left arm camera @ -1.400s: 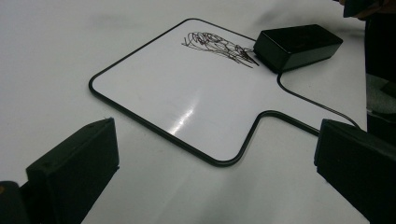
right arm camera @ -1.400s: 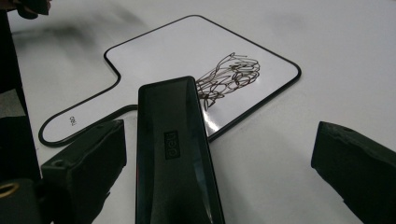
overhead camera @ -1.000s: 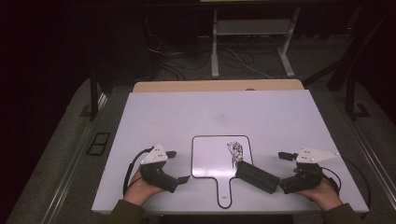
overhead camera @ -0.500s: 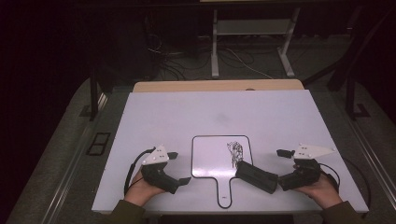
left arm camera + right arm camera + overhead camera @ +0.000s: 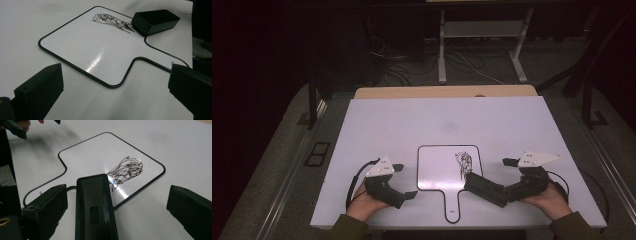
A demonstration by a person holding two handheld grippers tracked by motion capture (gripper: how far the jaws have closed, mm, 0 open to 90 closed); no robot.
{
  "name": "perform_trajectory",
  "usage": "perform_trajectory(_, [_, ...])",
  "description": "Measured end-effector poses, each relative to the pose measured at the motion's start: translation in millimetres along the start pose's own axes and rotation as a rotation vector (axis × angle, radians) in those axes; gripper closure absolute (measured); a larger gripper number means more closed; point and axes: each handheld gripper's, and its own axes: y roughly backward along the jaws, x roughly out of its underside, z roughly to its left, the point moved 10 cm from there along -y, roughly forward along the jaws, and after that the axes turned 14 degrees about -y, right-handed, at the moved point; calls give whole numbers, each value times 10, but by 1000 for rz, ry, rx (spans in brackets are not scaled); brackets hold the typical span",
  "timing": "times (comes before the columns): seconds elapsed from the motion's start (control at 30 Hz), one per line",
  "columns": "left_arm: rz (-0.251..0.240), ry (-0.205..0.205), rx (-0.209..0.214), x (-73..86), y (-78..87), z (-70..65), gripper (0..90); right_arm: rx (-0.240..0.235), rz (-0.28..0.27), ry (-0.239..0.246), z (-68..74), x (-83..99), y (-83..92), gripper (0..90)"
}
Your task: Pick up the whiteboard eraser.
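A small paddle-shaped whiteboard (image 5: 438,169) (image 5: 95,47) (image 5: 100,157) lies flat near the front edge of the table, its handle toward me. A black scribble (image 5: 464,162) (image 5: 110,21) (image 5: 127,170) covers its right part. A black eraser block (image 5: 484,189) (image 5: 155,21) (image 5: 95,207) rests on the board's front right corner. My right gripper (image 5: 507,179) (image 5: 117,192) is open, jaws wide, and the eraser lies between them, closer to one jaw. Left of the board, my left gripper (image 5: 403,181) (image 5: 115,72) is open and holds nothing.
The white table (image 5: 437,120) stretches bare beyond the board. A wooden strip (image 5: 442,92) runs along its far edge. Behind it, the dark floor holds cables and the legs of a metal stand (image 5: 482,50).
My right gripper has shifted a little left, closing in around the eraser. The left gripper, board and eraser have stayed put.
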Motion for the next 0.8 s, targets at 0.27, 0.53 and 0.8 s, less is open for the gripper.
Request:
perform_trajectory(0.27, [-3, 5, 2, 0, 4, 0, 0, -10, 35, 20, 39, -11, -74, 20])
perform_trajectory(0.53, [-8, 3, 2, -1, 9, 8, 0, -8, 82, 67, 75, -52, -194, 20])
perform_trajectory(0.8, [-3, 2, 4, 5, 13, 11, 0, -12, 137, 87, 119, -26, -293, 20])
